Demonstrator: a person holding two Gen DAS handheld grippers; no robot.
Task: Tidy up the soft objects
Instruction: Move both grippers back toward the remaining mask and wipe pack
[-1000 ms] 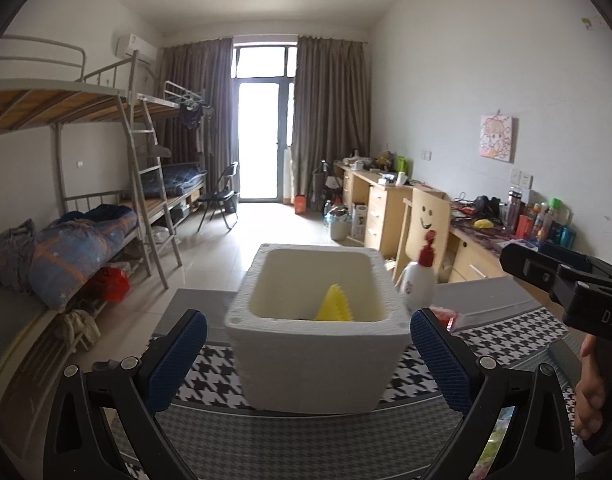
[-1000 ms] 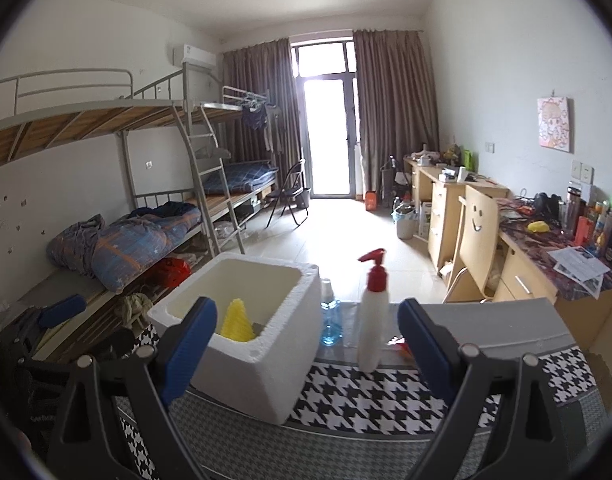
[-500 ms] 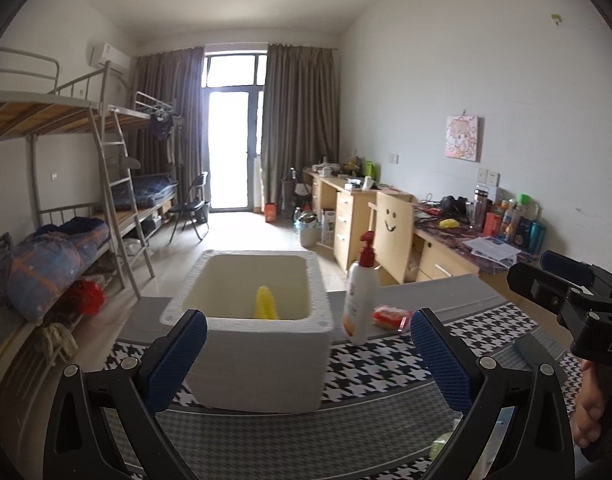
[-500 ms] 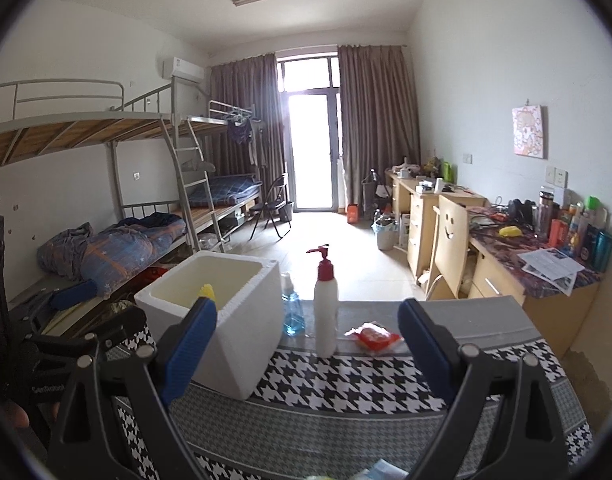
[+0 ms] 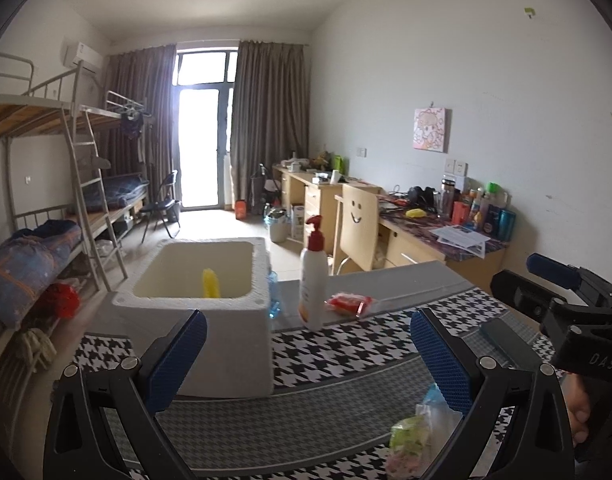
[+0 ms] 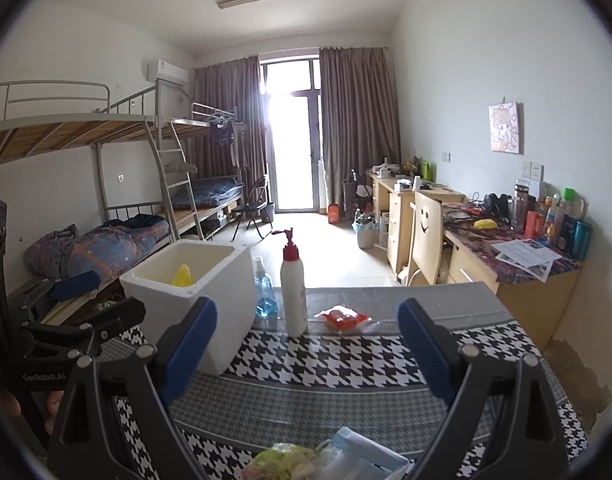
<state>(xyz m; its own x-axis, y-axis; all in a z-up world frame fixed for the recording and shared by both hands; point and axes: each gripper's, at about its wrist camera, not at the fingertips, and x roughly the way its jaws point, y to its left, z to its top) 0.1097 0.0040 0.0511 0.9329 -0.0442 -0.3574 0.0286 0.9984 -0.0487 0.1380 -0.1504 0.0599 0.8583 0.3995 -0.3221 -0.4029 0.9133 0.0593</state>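
Retreating from foam box (image 5: 210, 320); both grippers' fingers (image 5: 178, 356) stay spread.

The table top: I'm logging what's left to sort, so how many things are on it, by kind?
Foam box: 1
Yellow item inside the box: 1
Bottles: 2, a white pump bottle and a small blue bottle
Soft packets: 3, a red packet, a greenish packet and a clear bluish packet
Total: 7
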